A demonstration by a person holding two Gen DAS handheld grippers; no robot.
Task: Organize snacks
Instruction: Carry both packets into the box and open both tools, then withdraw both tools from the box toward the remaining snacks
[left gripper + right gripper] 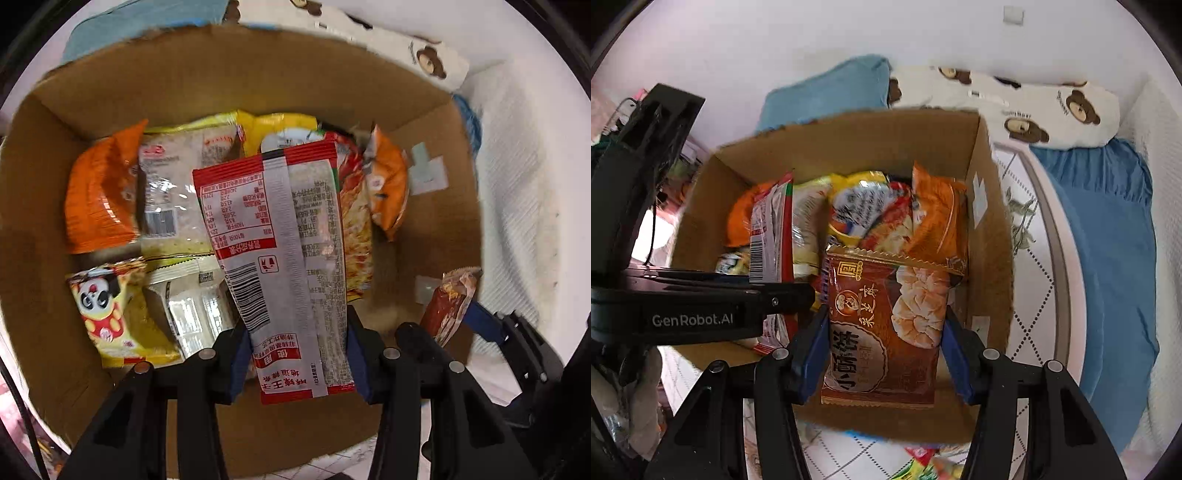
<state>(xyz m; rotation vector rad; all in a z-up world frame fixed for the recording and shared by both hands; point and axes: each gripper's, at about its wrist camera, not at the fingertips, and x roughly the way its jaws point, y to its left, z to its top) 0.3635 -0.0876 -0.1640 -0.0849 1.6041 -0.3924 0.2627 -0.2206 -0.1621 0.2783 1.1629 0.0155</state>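
An open cardboard box (229, 77) (990, 236) holds several snack packets. My left gripper (297, 363) is shut on a red and silver snack packet (280, 236), held back side up over the box; the same packet (772, 236) shows edge-on in the right wrist view. My right gripper (882, 363) is shut on a brown pastry packet (886, 325) above the box's near right part. In the left wrist view that pastry packet (452, 304) shows at the right with a blue pad (484, 321) of the right gripper behind it. The left gripper's black body (683, 314) crosses the right view.
In the box lie orange packets (101, 199) (938, 221), a clear rice-cracker bag (177, 192), a yellow panda packet (110, 314) and a yellow bag (857, 206). The box stands on a bed with a bear-print pillow (1034, 103), a blue pillow (827, 96) and a blue blanket (1108, 258).
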